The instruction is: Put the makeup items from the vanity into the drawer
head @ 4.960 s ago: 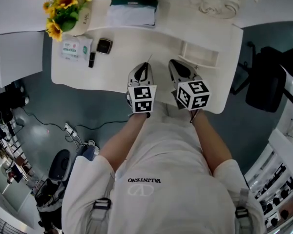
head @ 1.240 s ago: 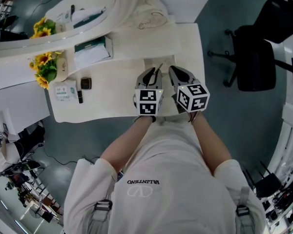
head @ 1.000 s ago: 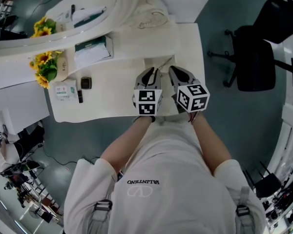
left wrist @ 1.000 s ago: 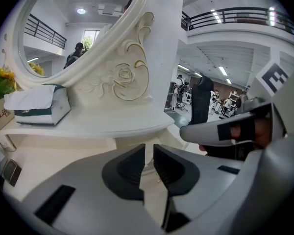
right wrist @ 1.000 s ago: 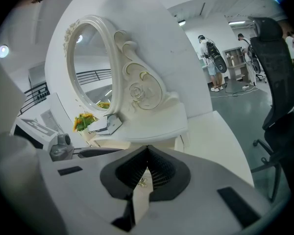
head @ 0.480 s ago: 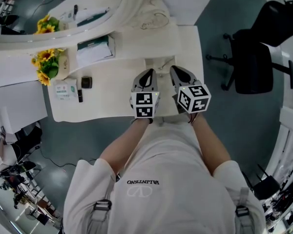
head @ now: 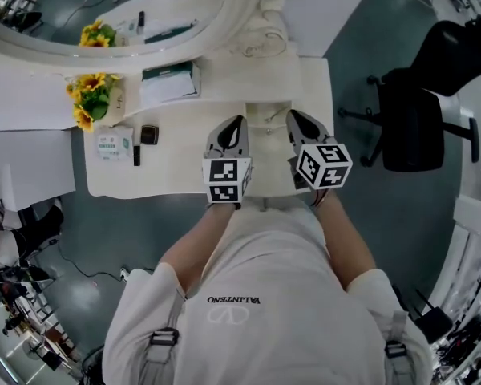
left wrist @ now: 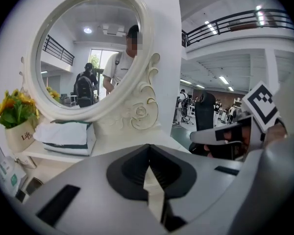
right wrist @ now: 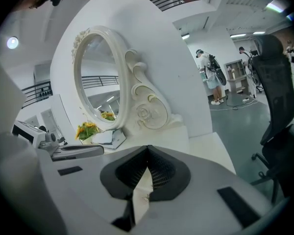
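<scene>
The left gripper (head: 238,122) has drifted left from the right gripper (head: 293,115); both are clenched and empty above the vanity (head: 176,175). A black chair (head: 417,127) stands on the grey floor. The compact (head: 149,135) and lipstick (head: 136,152) lie well left, near a vase (left wrist: 20,137) lettered "Life".

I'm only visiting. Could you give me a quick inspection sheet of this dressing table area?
Surface: white vanity top, mostly bare.
Job's things: dark compact and slim dark tube, left side, untouched.
Clutter: sunflowers, small wipes pack, white-and-teal pack.
Grippers: left gripper and right gripper, both shut, nothing held.
Cables: thin cable on the floor, lower left.
Surroundings: oval mirror, black office chair.
</scene>
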The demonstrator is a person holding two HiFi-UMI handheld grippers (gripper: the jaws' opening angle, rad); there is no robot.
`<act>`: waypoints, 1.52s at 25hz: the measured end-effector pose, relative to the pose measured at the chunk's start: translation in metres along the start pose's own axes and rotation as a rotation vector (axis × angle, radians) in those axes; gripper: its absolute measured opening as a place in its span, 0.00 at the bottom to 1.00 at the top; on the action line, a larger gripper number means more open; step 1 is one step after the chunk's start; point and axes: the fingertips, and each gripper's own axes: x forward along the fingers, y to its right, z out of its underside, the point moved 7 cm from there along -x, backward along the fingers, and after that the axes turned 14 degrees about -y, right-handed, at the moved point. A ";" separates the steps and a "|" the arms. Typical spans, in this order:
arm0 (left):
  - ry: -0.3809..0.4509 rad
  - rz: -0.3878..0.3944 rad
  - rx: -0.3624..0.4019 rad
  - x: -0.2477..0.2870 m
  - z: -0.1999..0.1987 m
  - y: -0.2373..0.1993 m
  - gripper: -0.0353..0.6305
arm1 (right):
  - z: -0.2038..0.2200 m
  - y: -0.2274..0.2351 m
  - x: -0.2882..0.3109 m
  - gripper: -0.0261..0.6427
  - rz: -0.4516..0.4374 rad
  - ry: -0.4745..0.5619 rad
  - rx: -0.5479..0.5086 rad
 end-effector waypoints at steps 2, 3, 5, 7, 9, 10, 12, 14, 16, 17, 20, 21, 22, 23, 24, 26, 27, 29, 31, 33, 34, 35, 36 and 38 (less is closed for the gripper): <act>0.027 -0.010 0.016 -0.011 -0.009 -0.004 0.06 | -0.012 -0.003 -0.007 0.06 0.000 0.029 -0.012; 0.041 -0.015 0.022 -0.016 -0.013 -0.007 0.06 | -0.018 -0.005 -0.011 0.06 0.001 0.044 -0.018; 0.074 -0.026 0.032 -0.026 -0.021 -0.012 0.06 | -0.032 -0.008 -0.018 0.06 0.000 0.075 -0.034; 0.115 -0.040 0.035 -0.037 -0.031 -0.017 0.06 | -0.047 -0.013 -0.025 0.06 -0.002 0.105 -0.060; 0.158 -0.053 0.034 -0.051 -0.042 -0.022 0.06 | -0.061 -0.019 -0.035 0.06 -0.003 0.132 -0.090; 0.182 -0.063 0.039 -0.058 -0.048 -0.024 0.06 | -0.067 -0.022 -0.040 0.06 -0.002 0.147 -0.104; 0.236 -0.083 0.064 -0.072 -0.061 -0.028 0.06 | -0.079 -0.027 -0.054 0.06 -0.001 0.191 -0.126; 0.297 -0.099 0.101 -0.085 -0.074 -0.033 0.06 | -0.092 -0.031 -0.070 0.06 0.002 0.241 -0.146; 0.363 -0.121 0.145 -0.102 -0.088 -0.038 0.06 | -0.103 -0.035 -0.086 0.06 0.004 0.285 -0.165; 0.398 -0.133 0.164 -0.111 -0.095 -0.041 0.06 | -0.108 -0.036 -0.094 0.06 0.005 0.304 -0.177; 0.496 -0.142 0.167 -0.137 -0.116 -0.049 0.06 | -0.121 -0.038 -0.119 0.06 0.026 0.358 -0.221; 0.522 -0.147 0.165 -0.144 -0.122 -0.053 0.06 | -0.125 -0.037 -0.127 0.06 0.036 0.375 -0.232; 0.543 -0.153 0.163 -0.149 -0.126 -0.056 0.06 | -0.128 -0.036 -0.134 0.06 0.046 0.392 -0.238; 0.559 -0.159 0.162 -0.155 -0.130 -0.059 0.06 | -0.131 -0.035 -0.141 0.06 0.054 0.409 -0.241; 0.573 -0.165 0.163 -0.160 -0.133 -0.061 0.06 | -0.132 -0.034 -0.148 0.06 0.061 0.427 -0.240; 0.597 -0.169 0.163 -0.169 -0.137 -0.061 0.06 | -0.135 -0.032 -0.162 0.06 0.083 0.461 -0.241; 0.611 -0.167 0.161 -0.173 -0.138 -0.061 0.06 | -0.136 -0.031 -0.168 0.06 0.103 0.475 -0.249; 0.637 -0.165 0.156 -0.180 -0.140 -0.061 0.06 | -0.137 -0.030 -0.178 0.06 0.144 0.499 -0.275; 0.659 -0.164 0.152 -0.186 -0.142 -0.064 0.06 | -0.138 -0.027 -0.186 0.06 0.151 0.524 -0.273; 0.676 -0.165 0.152 -0.194 -0.145 -0.069 0.06 | -0.140 -0.024 -0.193 0.06 0.128 0.547 -0.239; 0.685 -0.168 0.155 -0.198 -0.147 -0.071 0.06 | -0.141 -0.022 -0.197 0.06 0.121 0.558 -0.227; 0.693 -0.173 0.159 -0.202 -0.148 -0.074 0.06 | -0.142 -0.021 -0.202 0.06 0.121 0.568 -0.225; 0.701 -0.180 0.162 -0.206 -0.150 -0.077 0.06 | -0.143 -0.019 -0.206 0.06 0.126 0.575 -0.226; 0.708 -0.192 0.164 -0.212 -0.151 -0.080 0.06 | -0.143 -0.015 -0.212 0.06 0.135 0.584 -0.220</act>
